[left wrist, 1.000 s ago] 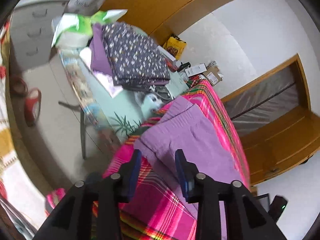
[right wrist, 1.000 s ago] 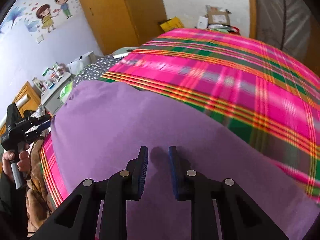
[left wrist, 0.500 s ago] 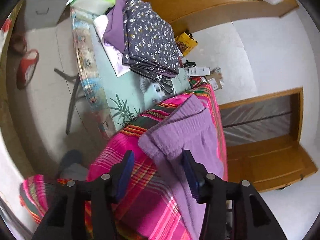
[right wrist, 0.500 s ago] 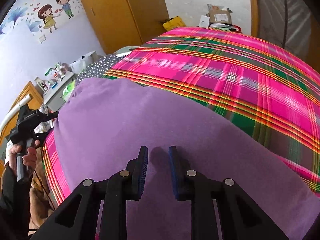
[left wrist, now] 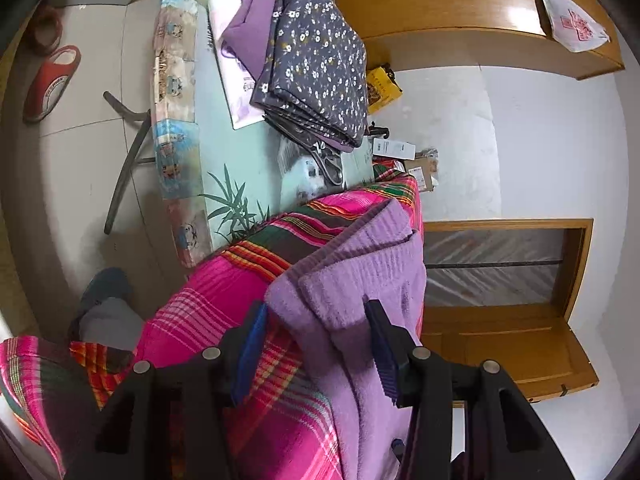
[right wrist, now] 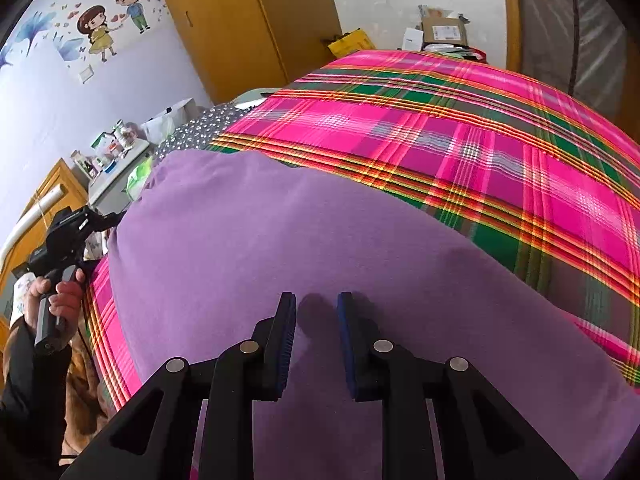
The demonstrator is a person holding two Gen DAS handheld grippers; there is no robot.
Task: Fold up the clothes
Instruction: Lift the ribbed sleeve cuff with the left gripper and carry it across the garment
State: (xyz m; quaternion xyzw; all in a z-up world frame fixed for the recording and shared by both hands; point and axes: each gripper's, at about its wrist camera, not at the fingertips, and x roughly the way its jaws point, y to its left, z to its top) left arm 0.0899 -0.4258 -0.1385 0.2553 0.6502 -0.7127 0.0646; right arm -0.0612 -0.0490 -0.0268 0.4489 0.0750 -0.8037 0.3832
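Observation:
A purple garment [right wrist: 280, 240] lies spread on a pink and green plaid cloth [right wrist: 480, 140]. My right gripper [right wrist: 316, 320] points down at the middle of the garment. Its jaws stand a narrow gap apart, and the fabric under them looks flat, with nothing pinched. In the left wrist view the garment's thick near corner [left wrist: 344, 292] sits between the wide-apart fingers of my left gripper [left wrist: 314, 340], which is open. In the right wrist view a hand [right wrist: 60, 296] holds the left gripper [right wrist: 108, 220] at the garment's far left edge.
Past the plaid cloth [left wrist: 208, 312] stands a pale green table [left wrist: 232, 160] with a folded floral stack [left wrist: 316, 64]. A red slipper [left wrist: 50, 84] lies on the floor. A wooden wardrobe [right wrist: 248, 20] and boxes [right wrist: 444, 30] stand at the back.
My left gripper has sunk and rolled toward the garment's corner, which now lies between its fingers. The right gripper has kept still.

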